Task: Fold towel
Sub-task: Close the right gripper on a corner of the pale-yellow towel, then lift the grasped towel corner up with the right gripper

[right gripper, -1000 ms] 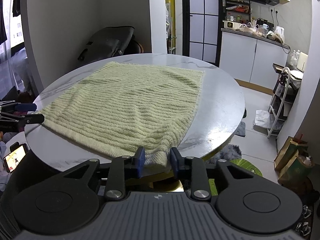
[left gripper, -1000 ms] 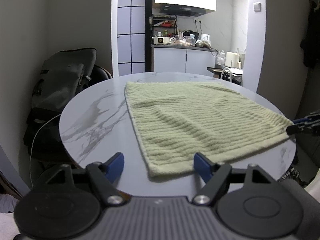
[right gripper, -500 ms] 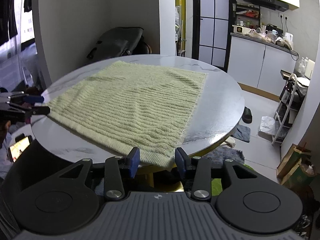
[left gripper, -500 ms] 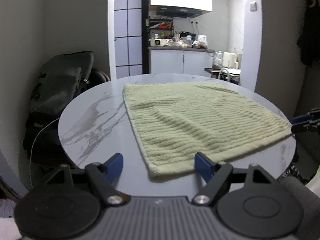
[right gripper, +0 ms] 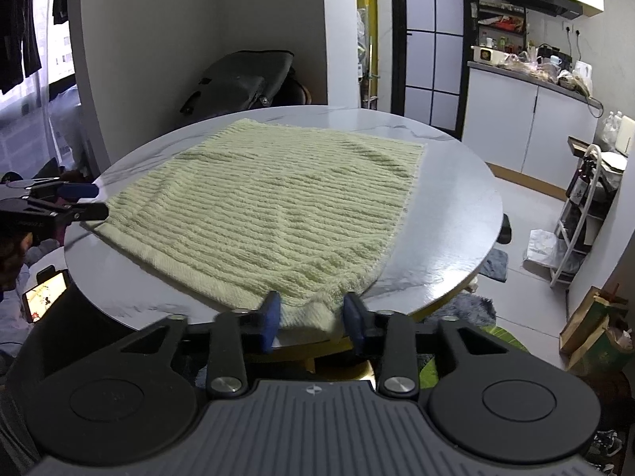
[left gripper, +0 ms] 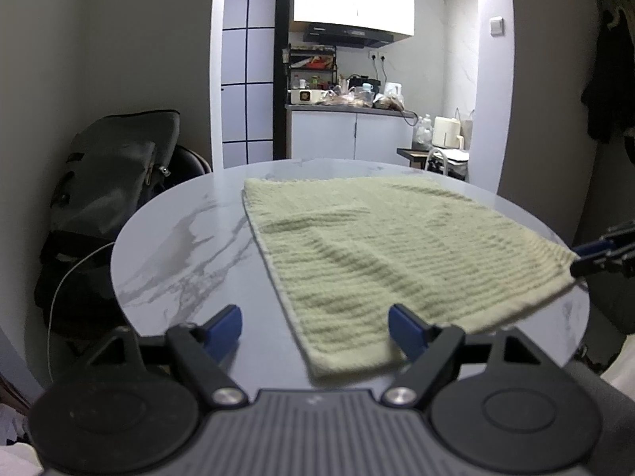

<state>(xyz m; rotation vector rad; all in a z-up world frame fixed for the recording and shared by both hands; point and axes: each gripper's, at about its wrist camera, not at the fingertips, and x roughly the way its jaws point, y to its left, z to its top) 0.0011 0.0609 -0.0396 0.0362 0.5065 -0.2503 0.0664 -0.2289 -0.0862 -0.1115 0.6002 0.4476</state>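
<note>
Black gripper (left gripper: 315, 327) bodies, blue fingers (right gripper: 270, 315), silver screws.

Towel (right gripper: 278, 214) near corner hidden behind right gripper (right gripper: 311, 319) fingers (right gripper: 270, 317); countertop clutter (left gripper: 349, 95) too small to identify.

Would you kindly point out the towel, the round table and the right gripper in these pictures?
towel (right gripper: 278, 214): right wrist view, middle of its ribbed top surface.
round table (left gripper: 190, 254): left wrist view, bare marble top left of the towel.
right gripper (right gripper: 311, 315): right wrist view, midway between its blue fingertips, at the towel's corner.
</note>
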